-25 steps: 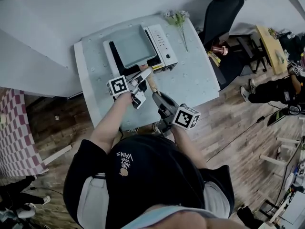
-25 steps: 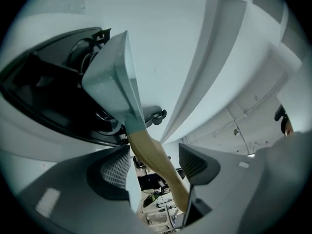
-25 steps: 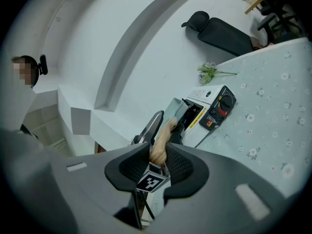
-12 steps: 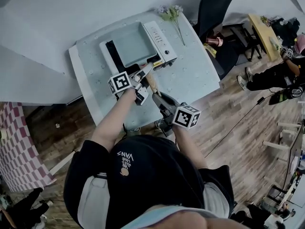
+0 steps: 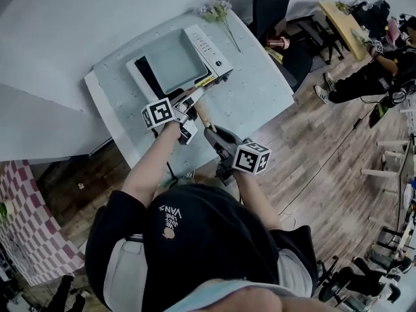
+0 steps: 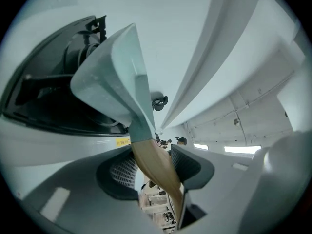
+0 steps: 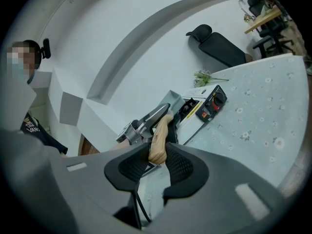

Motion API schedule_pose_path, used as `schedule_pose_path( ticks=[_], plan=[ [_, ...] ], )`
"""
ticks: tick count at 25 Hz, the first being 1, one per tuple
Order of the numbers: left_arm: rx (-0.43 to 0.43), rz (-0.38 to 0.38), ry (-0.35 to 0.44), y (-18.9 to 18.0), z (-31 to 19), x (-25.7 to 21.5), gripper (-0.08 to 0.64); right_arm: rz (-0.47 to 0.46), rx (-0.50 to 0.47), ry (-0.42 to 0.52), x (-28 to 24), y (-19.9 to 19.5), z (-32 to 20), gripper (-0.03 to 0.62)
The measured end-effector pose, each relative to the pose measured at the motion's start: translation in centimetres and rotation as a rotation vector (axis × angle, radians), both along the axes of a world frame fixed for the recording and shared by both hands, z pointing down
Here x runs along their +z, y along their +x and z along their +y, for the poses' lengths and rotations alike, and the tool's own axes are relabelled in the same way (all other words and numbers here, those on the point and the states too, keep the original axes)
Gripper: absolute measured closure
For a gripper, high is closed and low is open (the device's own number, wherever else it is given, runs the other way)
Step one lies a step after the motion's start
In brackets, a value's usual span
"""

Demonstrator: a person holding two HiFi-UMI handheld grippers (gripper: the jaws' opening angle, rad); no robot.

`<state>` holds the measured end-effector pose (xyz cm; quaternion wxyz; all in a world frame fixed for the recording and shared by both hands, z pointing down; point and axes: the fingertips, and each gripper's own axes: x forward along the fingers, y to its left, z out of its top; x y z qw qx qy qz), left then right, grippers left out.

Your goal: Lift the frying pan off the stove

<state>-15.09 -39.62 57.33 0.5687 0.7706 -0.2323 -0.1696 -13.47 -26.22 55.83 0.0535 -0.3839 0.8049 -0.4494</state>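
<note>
Clamping the frying pan handle (image 5: 202,114), the right gripper (image 5: 210,131) holds its end. The left gripper (image 5: 194,96), jaws just closing, seems pressed on it nearer the stove (image 5: 208,47).

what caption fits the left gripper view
Left gripper, jaws just closing on the wooden handle of the frying pan, stove behind

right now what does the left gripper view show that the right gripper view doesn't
Only the left gripper view: the frying pan, its pale body up close against the dark well of the stove, and a yellow label.

Only the right gripper view: the flower-print table, the stove's red and black knob, a sprig of flowers and a black chair.

Both: the wooden handle between that view's own jaws. The left gripper has just been closing on it; the right gripper holds its end.
</note>
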Motion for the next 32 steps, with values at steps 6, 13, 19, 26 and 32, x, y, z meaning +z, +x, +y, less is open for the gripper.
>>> schedule_pose_path(
  ticks=[6,13,19,26,32],
  plan=[
    [-0.017,-0.058,0.064,0.6,2.1,-1.9,0.376,-0.068,-0.040,0.004,-0.7,0.7,2.2,0.483],
    [-0.074,-0.087,0.085,1.9,5.8,-3.5,0.376,-0.091,-0.117,0.014,-1.7,2.5,5.7,0.483],
    [-0.148,-0.090,0.068,3.0,9.5,-3.3,0.376,-0.088,-0.173,0.029,-2.0,4.9,9.2,0.483],
    [-0.198,-0.101,0.054,4.6,13.5,-3.0,0.376,-0.102,-0.219,0.032,-1.9,7.2,13.1,0.483],
    [-0.221,-0.111,0.045,5.5,16.1,-2.7,0.376,-0.113,-0.246,0.032,-1.8,8.4,15.5,0.483]
  ],
)
